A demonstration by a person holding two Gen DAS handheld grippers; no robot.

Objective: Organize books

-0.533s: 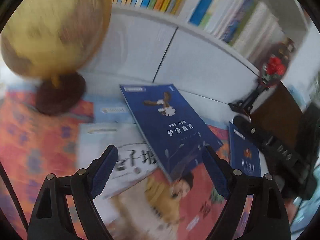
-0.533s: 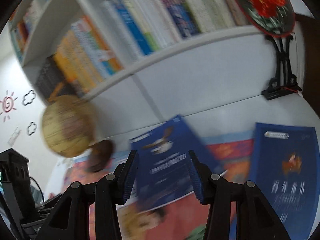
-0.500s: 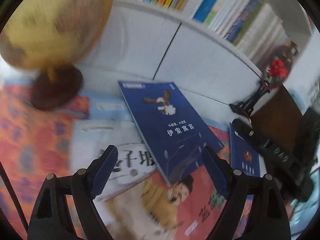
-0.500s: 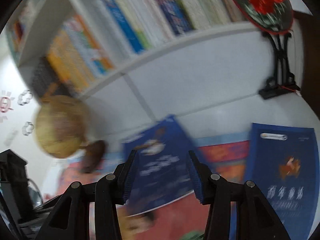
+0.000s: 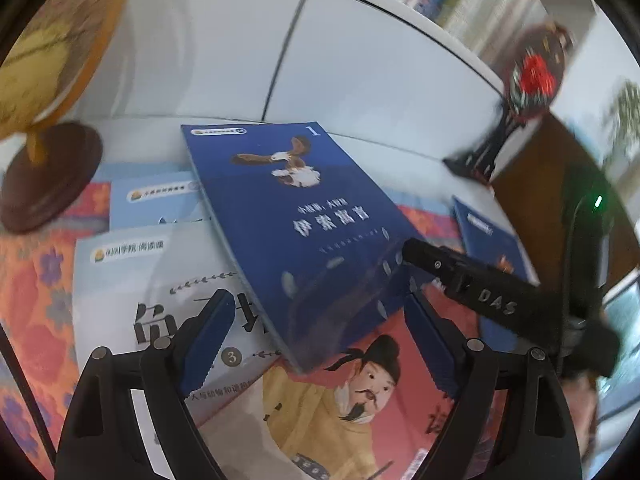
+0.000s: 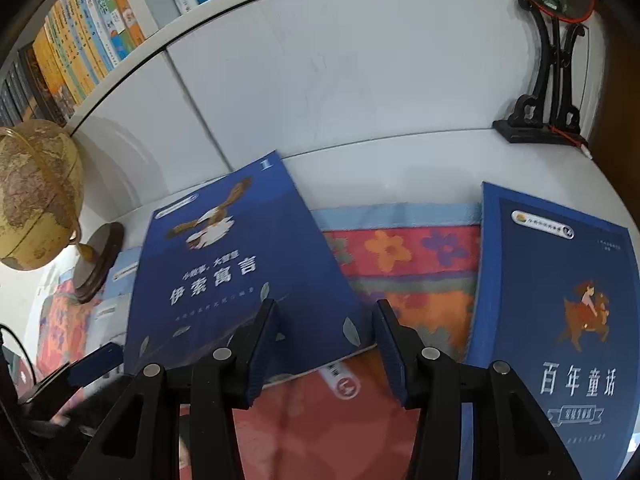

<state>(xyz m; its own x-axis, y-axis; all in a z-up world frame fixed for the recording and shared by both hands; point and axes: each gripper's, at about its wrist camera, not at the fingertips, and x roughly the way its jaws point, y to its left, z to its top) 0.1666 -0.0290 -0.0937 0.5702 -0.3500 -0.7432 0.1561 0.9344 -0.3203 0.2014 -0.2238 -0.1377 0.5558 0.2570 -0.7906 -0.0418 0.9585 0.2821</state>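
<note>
A blue book with an eagle on its cover (image 5: 304, 216) (image 6: 224, 272) lies askew on top of a white book (image 5: 152, 280) and a red book showing a man in yellow (image 5: 352, 400). A light blue book (image 5: 156, 200) lies behind them. Apart to the right is a dark blue book (image 6: 560, 320) (image 5: 492, 236). My left gripper (image 5: 316, 340) hovers open and wide over the eagle book's near corner, holding nothing. My right gripper (image 6: 326, 344) is open over that book's near right corner, and its black finger (image 5: 480, 292) reaches the book's right edge.
A flowered cloth (image 6: 408, 264) covers the desk under the books. A globe on a brown base (image 6: 36, 196) (image 5: 48, 40) stands at the left. A round fan with red flowers on a black stand (image 6: 548, 80) stands at the right. Upright books (image 6: 88, 40) fill the shelf above white cabinet doors.
Both grippers have come lower and closer to the eagle book, which now fills more of each view. The right gripper's finger has reached its right edge. The books lie as before.
</note>
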